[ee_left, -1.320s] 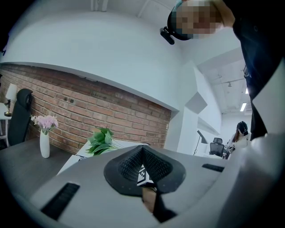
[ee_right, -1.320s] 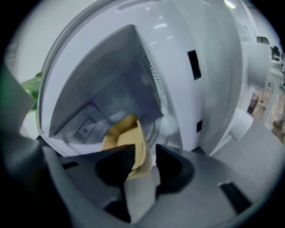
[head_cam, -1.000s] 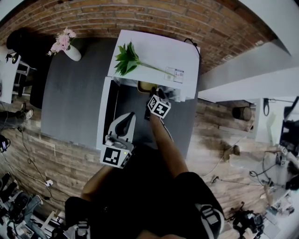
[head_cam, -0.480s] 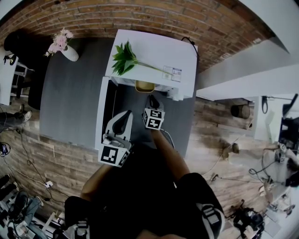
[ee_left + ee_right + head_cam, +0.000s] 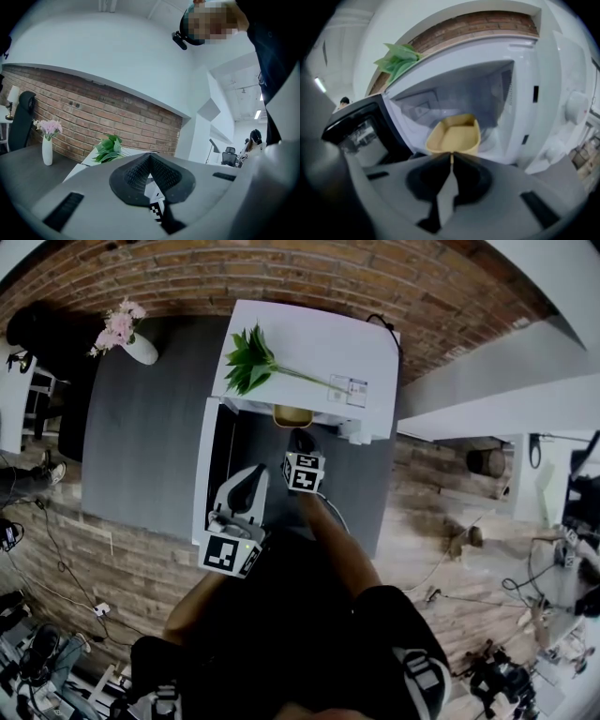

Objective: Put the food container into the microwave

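The yellow food container (image 5: 454, 135) sits at the mouth of the white microwave (image 5: 543, 93), its far end inside the cavity. My right gripper (image 5: 451, 158) is shut on the container's near rim; a thin yellow strip shows between the jaw tips. From the head view the food container (image 5: 292, 415) pokes out under the microwave's top (image 5: 319, 343), with the right gripper (image 5: 302, 441) just behind it. The microwave door (image 5: 212, 460) stands open to the left. My left gripper (image 5: 247, 480) hovers beside that door, shut and empty, and the left gripper (image 5: 150, 158) points over the table.
A green plant (image 5: 249, 357) lies on the microwave's top. A white vase with pink flowers (image 5: 129, 332) stands on the grey table (image 5: 141, 437) to the left. The dark door (image 5: 354, 133) flanks the cavity's left side; the control knobs (image 5: 576, 107) are on the right.
The right gripper's marker cube has shifted back and left toward me, while the container stays at the microwave's mouth. The left gripper has barely moved.
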{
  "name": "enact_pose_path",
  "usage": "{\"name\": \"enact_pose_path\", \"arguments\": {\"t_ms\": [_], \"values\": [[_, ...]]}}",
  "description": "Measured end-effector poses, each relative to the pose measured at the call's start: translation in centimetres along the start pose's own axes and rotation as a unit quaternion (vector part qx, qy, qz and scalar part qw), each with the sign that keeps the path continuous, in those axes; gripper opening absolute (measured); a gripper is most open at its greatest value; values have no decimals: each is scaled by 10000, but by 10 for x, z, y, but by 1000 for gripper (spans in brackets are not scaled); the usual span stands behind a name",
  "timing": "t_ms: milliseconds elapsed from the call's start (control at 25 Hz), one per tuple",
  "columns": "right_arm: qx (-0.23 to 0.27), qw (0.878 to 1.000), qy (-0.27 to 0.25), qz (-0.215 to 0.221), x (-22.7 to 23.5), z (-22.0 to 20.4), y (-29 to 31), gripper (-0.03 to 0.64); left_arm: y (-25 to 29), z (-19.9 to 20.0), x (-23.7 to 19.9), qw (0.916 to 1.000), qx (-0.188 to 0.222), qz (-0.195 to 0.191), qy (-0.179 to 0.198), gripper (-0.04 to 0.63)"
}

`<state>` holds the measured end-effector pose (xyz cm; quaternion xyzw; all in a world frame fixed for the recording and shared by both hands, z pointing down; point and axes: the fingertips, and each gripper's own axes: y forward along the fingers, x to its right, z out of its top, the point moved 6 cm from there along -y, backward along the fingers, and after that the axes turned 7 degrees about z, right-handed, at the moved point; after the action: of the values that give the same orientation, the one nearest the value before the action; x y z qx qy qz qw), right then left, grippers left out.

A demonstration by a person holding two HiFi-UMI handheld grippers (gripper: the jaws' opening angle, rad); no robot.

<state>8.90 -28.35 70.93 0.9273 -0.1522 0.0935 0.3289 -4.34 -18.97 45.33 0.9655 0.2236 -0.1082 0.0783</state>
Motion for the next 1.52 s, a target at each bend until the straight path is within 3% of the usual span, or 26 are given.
{"name": "enact_pose_path", "arguments": {"t_ms": [840, 1280, 1520], "values": [[64, 9999, 98, -85, 13, 21, 33, 44, 3, -3, -9, 9999, -59, 117, -20, 35], [79, 9996, 49, 259, 3, 24, -42, 32, -7, 2, 0, 10000, 81, 14, 36, 35], [436, 9984, 173, 314, 2, 40, -101, 32, -20, 2, 8, 9999, 155, -10, 74, 35]]}}
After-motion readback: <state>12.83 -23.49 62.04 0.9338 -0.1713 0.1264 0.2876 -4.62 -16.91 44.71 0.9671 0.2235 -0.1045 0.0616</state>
